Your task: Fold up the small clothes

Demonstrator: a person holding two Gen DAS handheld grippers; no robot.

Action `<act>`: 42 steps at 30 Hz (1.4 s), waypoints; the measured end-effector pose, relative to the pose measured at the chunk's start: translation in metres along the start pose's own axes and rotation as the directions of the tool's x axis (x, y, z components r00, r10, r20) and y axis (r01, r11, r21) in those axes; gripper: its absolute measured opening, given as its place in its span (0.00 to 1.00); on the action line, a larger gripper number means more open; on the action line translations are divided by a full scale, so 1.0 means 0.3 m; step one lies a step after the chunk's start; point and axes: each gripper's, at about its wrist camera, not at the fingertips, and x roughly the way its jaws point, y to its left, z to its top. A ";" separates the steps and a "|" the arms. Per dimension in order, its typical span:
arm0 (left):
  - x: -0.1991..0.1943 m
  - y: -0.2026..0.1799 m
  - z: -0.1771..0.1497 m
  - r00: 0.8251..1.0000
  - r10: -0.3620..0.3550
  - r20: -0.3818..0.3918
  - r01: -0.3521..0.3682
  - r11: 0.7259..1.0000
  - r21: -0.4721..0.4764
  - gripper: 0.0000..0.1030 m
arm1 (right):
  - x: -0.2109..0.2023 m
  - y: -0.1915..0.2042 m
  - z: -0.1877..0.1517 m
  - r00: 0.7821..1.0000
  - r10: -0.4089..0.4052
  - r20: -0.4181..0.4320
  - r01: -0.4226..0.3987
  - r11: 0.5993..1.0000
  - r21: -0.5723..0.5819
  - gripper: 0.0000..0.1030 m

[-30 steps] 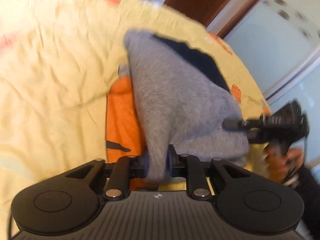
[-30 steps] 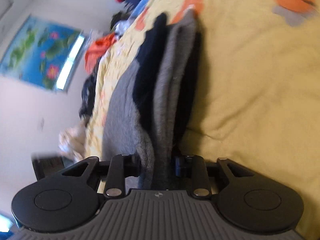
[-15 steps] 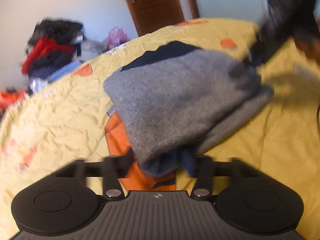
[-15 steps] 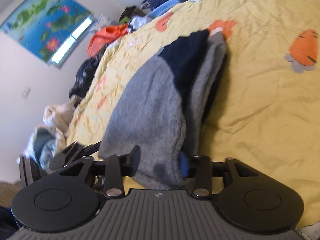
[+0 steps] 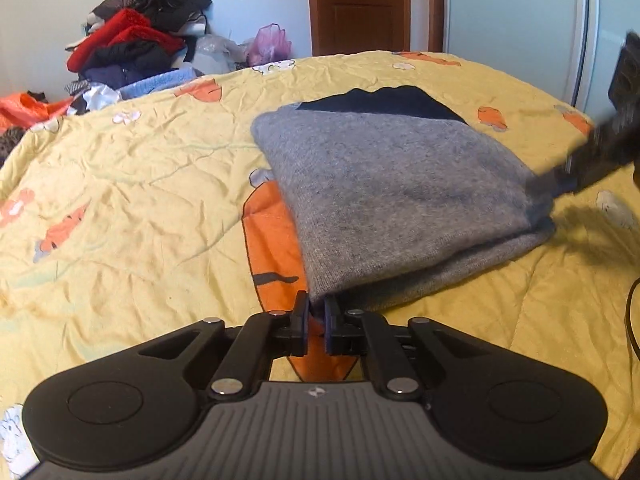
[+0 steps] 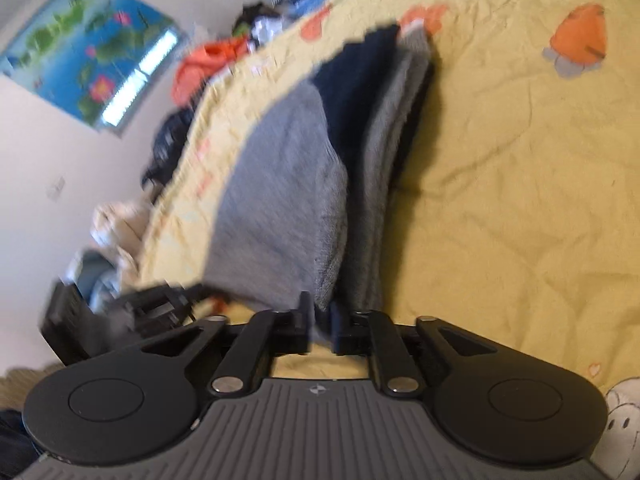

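A folded grey sweater (image 5: 392,192) with a dark navy part (image 5: 384,102) at its far end lies on the yellow bedspread (image 5: 120,184). My left gripper (image 5: 316,322) is nearly closed, its jaws a narrow gap apart, at the sweater's near corner; orange print shows between the jaws and no cloth is held. In the right wrist view the sweater (image 6: 288,200) lies in stacked layers. My right gripper (image 6: 320,328) sits at its near edge with the jaws a narrow gap apart; blur hides whether cloth is pinched. It also shows blurred in the left wrist view (image 5: 600,148).
A pile of red, black and blue clothes (image 5: 132,44) lies past the bed's far left edge. A brown door (image 5: 358,4) and a pale wardrobe (image 5: 512,20) stand behind. A blue flower picture (image 6: 88,52) hangs on the wall.
The sweater was lowered flat onto the bed. Both grippers opened and drew back to its near edge, and their jaws then narrowed again.
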 end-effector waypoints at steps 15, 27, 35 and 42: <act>0.030 -0.102 0.157 0.969 -0.148 0.196 0.138 0.988 0.062 0.79 | 0.158 0.181 0.296 0.947 -0.165 0.276 0.216 0.962 -0.168 0.89; 0.144 -0.137 0.072 0.988 -0.122 0.097 0.119 0.992 0.039 0.78 | 0.337 0.150 0.345 0.923 -0.342 0.176 0.383 0.859 -0.341 0.74; 0.140 -0.144 0.068 0.988 -0.118 0.097 0.115 0.993 0.038 0.78 | 0.378 0.223 0.470 0.879 -0.387 0.281 0.469 0.809 -0.354 0.86; 0.151 -0.138 0.070 0.988 -0.116 0.105 0.114 0.993 0.030 0.79 | 0.428 0.042 0.435 0.843 -0.475 0.252 0.536 0.778 -0.326 1.00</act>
